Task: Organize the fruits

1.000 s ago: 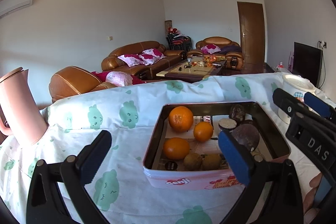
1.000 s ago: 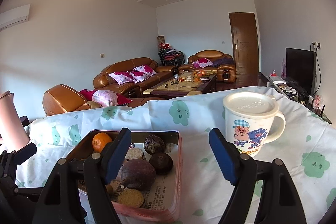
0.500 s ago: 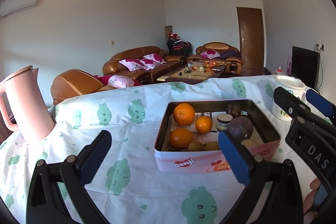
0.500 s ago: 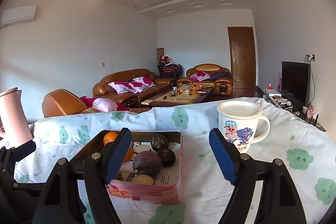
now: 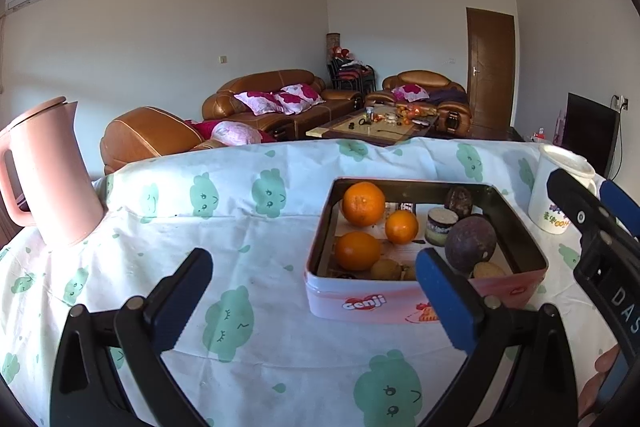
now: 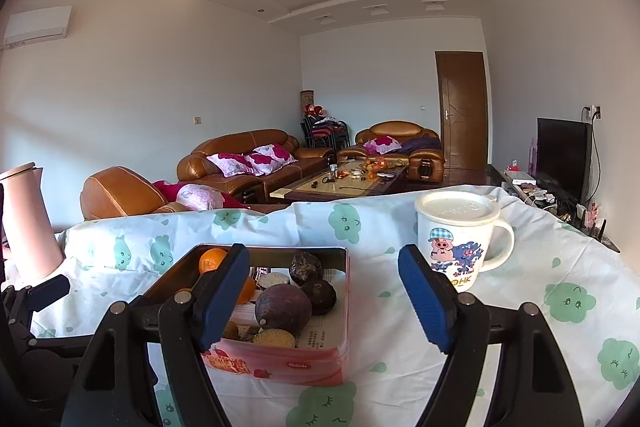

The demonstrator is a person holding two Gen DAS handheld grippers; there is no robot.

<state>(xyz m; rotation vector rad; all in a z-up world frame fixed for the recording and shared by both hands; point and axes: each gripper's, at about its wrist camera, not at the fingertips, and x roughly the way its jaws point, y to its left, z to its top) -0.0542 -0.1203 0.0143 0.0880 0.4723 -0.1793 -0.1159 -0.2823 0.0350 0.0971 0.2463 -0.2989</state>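
Observation:
A pink tin box (image 5: pixel 424 301) stands on the table and also shows in the right wrist view (image 6: pixel 280 363). It holds three oranges (image 5: pixel 363 203), a large dark purple passion fruit (image 5: pixel 470 243) (image 6: pixel 283 308), smaller dark fruits (image 6: pixel 306 267), kiwis (image 5: pixel 386 269) and halved fruits. My left gripper (image 5: pixel 314 293) is open and empty, in front of the box and to its left. My right gripper (image 6: pixel 324 297) is open and empty, in front of the box's right side.
A pink kettle (image 5: pixel 48 171) stands at the table's left edge. A white lidded cartoon mug (image 6: pixel 456 239) stands right of the box. The table has a white cloth with green cloud prints (image 5: pixel 228 323). Sofas and a coffee table lie beyond.
Both grippers have pulled back from the box and risen slightly; the box looks smaller and farther. Both stay open and empty.

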